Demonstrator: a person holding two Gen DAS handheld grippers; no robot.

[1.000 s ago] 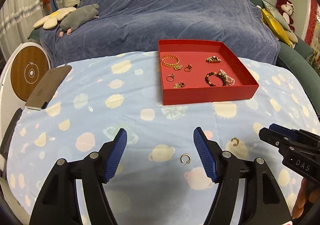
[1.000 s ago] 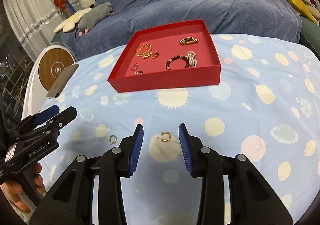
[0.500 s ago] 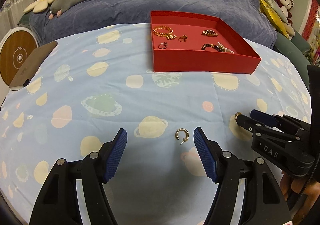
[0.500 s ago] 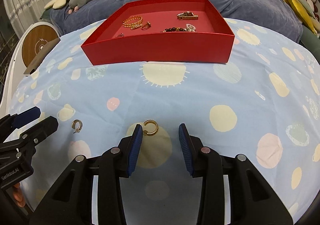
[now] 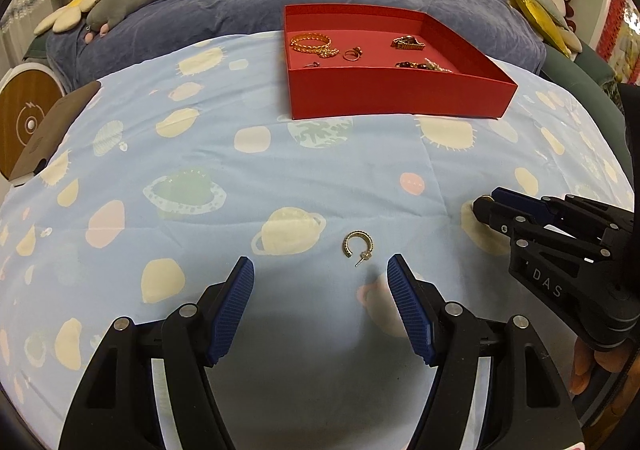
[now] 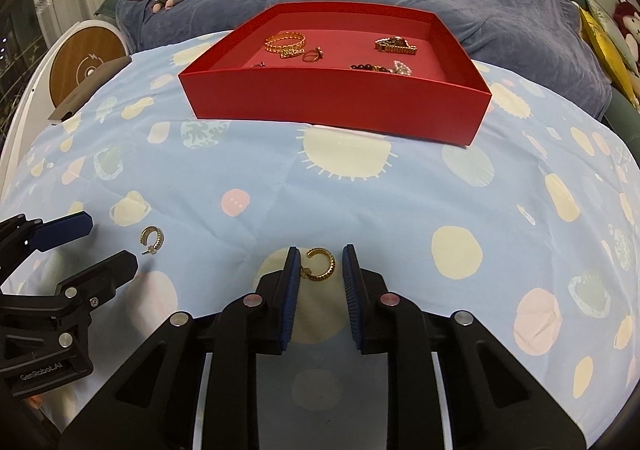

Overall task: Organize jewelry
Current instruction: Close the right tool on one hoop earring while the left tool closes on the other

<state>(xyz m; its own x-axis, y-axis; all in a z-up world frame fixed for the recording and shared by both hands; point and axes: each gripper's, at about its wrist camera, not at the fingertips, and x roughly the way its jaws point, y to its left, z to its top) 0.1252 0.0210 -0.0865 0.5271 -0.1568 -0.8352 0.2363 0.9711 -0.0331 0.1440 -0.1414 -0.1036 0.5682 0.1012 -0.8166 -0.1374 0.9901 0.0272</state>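
The right gripper (image 6: 319,274) sat low over the pale blue, planet-printed cloth (image 6: 360,201) covering the tabletop, its ribbed blue pads (image 6: 291,298) narrowly parted around a chunky gold open-hoop earring (image 6: 321,264) that lay flat on the cloth. One end of the hoop looked to be touching the left pad, though at that angle contact could not be told for certain; the right pad stood just clear. Nothing was pinched yet.

The left gripper (image 5: 320,286) was spread wide, with a thinner gold hoop earring with a post (image 5: 359,247) lying just ahead of its fingertips and nearer the right one.

The shallow red cardboard tray (image 6: 332,105), well apart from both earrings, already held a gold chain bracelet (image 6: 285,42), a small ring (image 6: 312,56), a gold watch-like piece (image 6: 395,44) and a beaded bracelet (image 6: 380,68).

Several things could go wrong from there. The chunky hoop lay flat and low, so pads closing above it would likely slide over it or flick it away. Closing too low could nip a fold of the soft cloth along with the earring and drag the fabric, shifting the second earring. An off-centre grip on a curved, hard piece might let it twist and squirt out. For the left gripper, the offset meant one pad would reach the thin hoop first and push it sideways, and the protruding post could snag the weave.
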